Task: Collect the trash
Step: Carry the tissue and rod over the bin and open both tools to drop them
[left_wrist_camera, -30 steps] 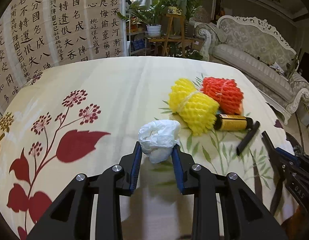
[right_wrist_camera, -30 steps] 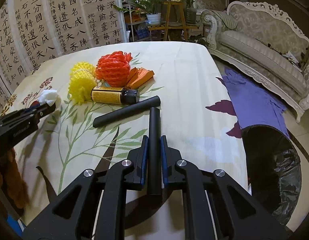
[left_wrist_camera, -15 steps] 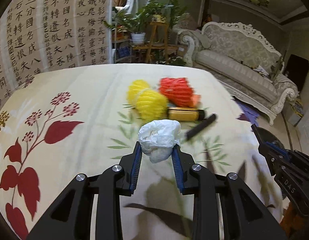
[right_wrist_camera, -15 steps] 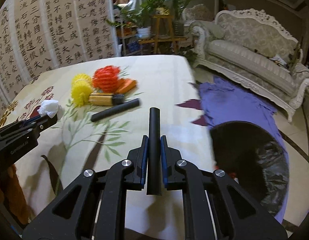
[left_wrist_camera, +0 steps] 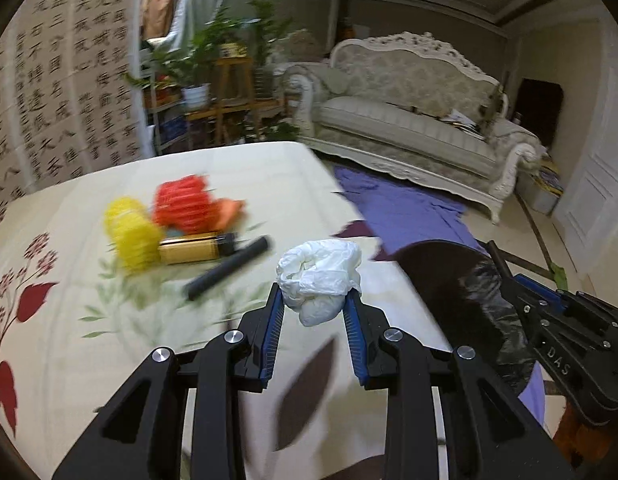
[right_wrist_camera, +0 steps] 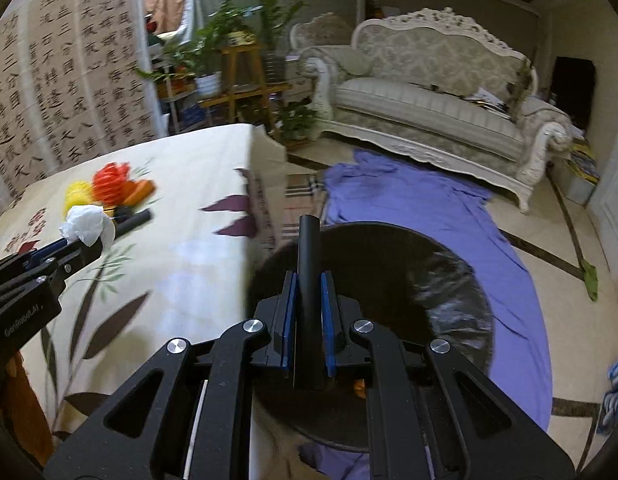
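My left gripper point(left_wrist_camera: 314, 305) is shut on a crumpled white wad point(left_wrist_camera: 321, 278) and hangs over the table's right edge, close to the black-lined bin point(left_wrist_camera: 461, 288). That same wad point(right_wrist_camera: 87, 224) shows at the left of the right wrist view. My right gripper point(right_wrist_camera: 309, 280) is shut on a black tube point(right_wrist_camera: 308, 264) and holds it over the open bin point(right_wrist_camera: 409, 280) on the floor. On the table lie a second black tube point(left_wrist_camera: 229, 266), a yellow bottle point(left_wrist_camera: 191, 250), a yellow foam net point(left_wrist_camera: 131, 232) and a red foam net point(left_wrist_camera: 183, 202).
The table point(left_wrist_camera: 237, 168) wears a cream floral cloth and ends just left of the bin. A purple cloth point(right_wrist_camera: 421, 200) is spread on the floor under the bin. A pale sofa point(right_wrist_camera: 437, 104) and a plant stand point(right_wrist_camera: 237, 72) are behind.
Both grippers have swung right, off the table's middle toward the bin, each keeping its load. The bin now fills the right wrist view under the black tube.
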Motion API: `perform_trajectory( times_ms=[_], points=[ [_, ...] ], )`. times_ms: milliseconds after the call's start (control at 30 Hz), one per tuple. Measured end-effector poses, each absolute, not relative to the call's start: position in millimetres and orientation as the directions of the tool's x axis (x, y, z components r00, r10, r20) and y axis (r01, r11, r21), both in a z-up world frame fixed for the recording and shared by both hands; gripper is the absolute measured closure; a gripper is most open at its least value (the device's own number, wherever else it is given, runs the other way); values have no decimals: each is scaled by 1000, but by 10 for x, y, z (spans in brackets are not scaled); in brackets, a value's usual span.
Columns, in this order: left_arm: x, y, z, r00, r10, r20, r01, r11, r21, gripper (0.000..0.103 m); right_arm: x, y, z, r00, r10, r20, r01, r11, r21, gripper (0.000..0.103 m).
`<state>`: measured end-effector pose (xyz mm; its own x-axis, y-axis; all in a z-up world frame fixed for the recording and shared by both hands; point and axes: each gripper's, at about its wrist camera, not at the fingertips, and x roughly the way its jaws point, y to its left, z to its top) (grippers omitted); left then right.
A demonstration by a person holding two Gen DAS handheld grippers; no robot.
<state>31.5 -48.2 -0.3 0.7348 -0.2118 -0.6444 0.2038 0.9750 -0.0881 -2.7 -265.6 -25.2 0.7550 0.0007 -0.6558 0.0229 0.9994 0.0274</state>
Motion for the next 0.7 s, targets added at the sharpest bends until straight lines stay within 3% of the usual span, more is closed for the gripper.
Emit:
perform_trajectory(
  times_ms=[500, 600, 633, 667, 700],
  points=[
    [506, -1272, -151, 694, -247, -676, 303, 952, -37, 72, 62, -3143, -376, 753, -37, -657, 97, 994, 56, 91],
    [544, -1374, -171, 684, -257, -683, 327, 944, -27, 68, 105, -3204, -400, 749, -28, -662, 98, 993, 70, 90],
    [563, -1400, -185, 680, -254, -688, 331, 943, -21, 63, 118, -3230, -413, 750, -34, -661, 108, 992, 71, 84],
    [569, -1406, -196, 680, -247, -690, 327, 945, -16, 59, 128, -3241, -421, 750, -43, -660, 119, 990, 71, 70],
    [576, -1412, -207, 682, -239, -691, 320, 947, -12, 52, 135, -3271, -434, 750, -48, -660, 131, 988, 77, 66]
  ],
)
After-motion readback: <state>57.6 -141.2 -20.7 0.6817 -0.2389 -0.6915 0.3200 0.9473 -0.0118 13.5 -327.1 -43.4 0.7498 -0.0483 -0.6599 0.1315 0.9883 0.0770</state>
